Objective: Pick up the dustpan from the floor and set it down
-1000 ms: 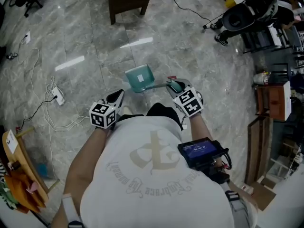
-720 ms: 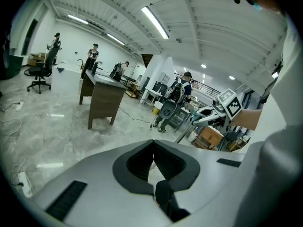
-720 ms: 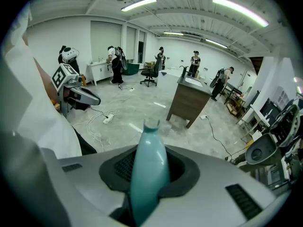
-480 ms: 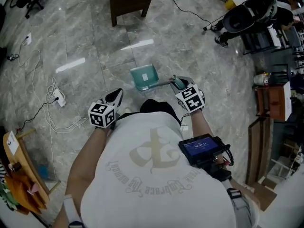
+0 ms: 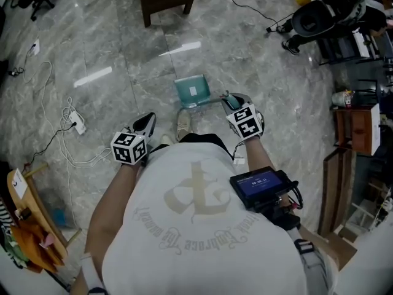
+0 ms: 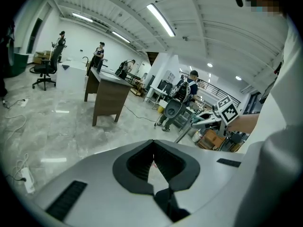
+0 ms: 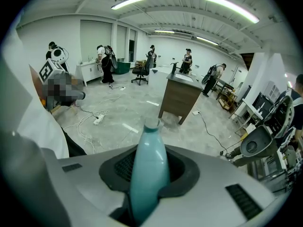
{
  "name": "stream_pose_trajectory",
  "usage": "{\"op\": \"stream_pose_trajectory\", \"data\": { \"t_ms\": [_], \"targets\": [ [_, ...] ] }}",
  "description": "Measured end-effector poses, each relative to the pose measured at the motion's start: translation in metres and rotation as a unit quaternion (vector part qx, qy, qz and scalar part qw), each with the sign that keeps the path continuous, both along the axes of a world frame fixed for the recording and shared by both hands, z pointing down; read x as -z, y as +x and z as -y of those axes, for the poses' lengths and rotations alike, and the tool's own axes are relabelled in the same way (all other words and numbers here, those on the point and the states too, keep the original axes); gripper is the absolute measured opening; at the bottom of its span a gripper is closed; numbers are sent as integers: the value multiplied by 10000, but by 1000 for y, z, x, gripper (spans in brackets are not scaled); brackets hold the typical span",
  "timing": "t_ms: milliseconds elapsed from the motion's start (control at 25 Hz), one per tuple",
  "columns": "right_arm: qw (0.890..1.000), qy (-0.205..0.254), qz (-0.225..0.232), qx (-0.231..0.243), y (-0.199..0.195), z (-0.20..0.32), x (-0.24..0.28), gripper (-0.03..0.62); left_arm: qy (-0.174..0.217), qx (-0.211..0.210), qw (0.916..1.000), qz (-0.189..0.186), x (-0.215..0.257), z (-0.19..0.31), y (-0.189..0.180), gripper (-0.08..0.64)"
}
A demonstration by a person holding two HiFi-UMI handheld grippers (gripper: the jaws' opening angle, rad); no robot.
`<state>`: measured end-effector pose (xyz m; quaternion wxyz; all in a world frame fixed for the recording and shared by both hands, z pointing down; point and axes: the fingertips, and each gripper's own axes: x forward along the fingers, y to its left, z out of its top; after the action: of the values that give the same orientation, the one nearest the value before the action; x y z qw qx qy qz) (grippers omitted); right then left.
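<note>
My right gripper [image 5: 228, 98] is clamped on the dustpan [image 5: 191, 91] by its teal handle [image 7: 149, 169], with the pan out ahead of the jaws. It looks like light, stiff, slippery plastic. My left gripper [image 5: 148, 118] is closed and empty.

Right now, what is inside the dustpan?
The dustpan holds only a small pale square, perhaps a label; no dirt shows. The floor right beneath it is covered.

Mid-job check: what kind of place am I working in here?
Probably an open-plan lab or workshop office: a polished grey stone-tile floor, a brown wooden desk, a black wheeled office chair, and a white power strip trailing cables across the floor.
</note>
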<state>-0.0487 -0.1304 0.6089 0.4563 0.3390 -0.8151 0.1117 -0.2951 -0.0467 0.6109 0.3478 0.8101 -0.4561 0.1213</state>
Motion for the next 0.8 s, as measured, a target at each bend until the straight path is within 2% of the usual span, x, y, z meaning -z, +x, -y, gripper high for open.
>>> {"op": "stream_pose_trajectory", "data": {
  "t_ms": [200,360,800],
  "targets": [
    [9999,-156,-8,-14,6,33,-20,104,-32,-42,10000,70,-1,43,5,11],
    [9999,-143,-36,57,13,43,-30,105,96,-291,9993,193,5,60,18,12],
    [9994,-295,-136,127,18,33,-56,104,-9,-197,9996,190,7,58,15,11]
  ]
}}
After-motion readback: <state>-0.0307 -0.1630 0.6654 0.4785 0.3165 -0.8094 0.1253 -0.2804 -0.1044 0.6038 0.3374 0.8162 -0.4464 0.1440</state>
